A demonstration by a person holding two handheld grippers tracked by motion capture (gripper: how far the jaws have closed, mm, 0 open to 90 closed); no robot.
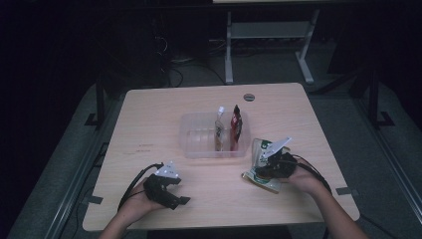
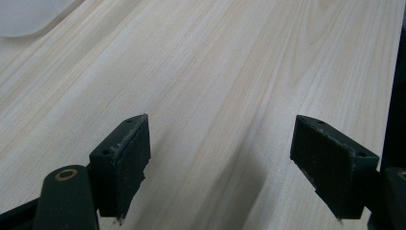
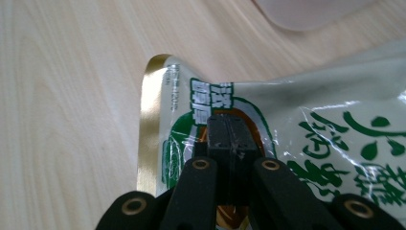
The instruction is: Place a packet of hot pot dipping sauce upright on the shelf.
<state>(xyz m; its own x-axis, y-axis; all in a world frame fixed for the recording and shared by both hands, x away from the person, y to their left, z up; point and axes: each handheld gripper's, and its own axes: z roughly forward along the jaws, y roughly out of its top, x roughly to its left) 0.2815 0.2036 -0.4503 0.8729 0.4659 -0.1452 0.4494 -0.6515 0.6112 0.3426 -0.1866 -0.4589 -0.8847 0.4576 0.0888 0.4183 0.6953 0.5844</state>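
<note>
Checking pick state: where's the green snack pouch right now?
In the high view the green snack pouch lies on the table at right, just right of the clear tray, with the right gripper shut on it.

a dim lab: lone wooden table [image 1: 149, 114], cables [image 1: 174, 67], bare metal table frame [image 1: 268, 45] behind.

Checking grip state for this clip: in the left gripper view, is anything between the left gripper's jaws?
No. The left gripper has its jaws spread wide apart, with bare wooden table showing between them and nothing clamped.
</note>
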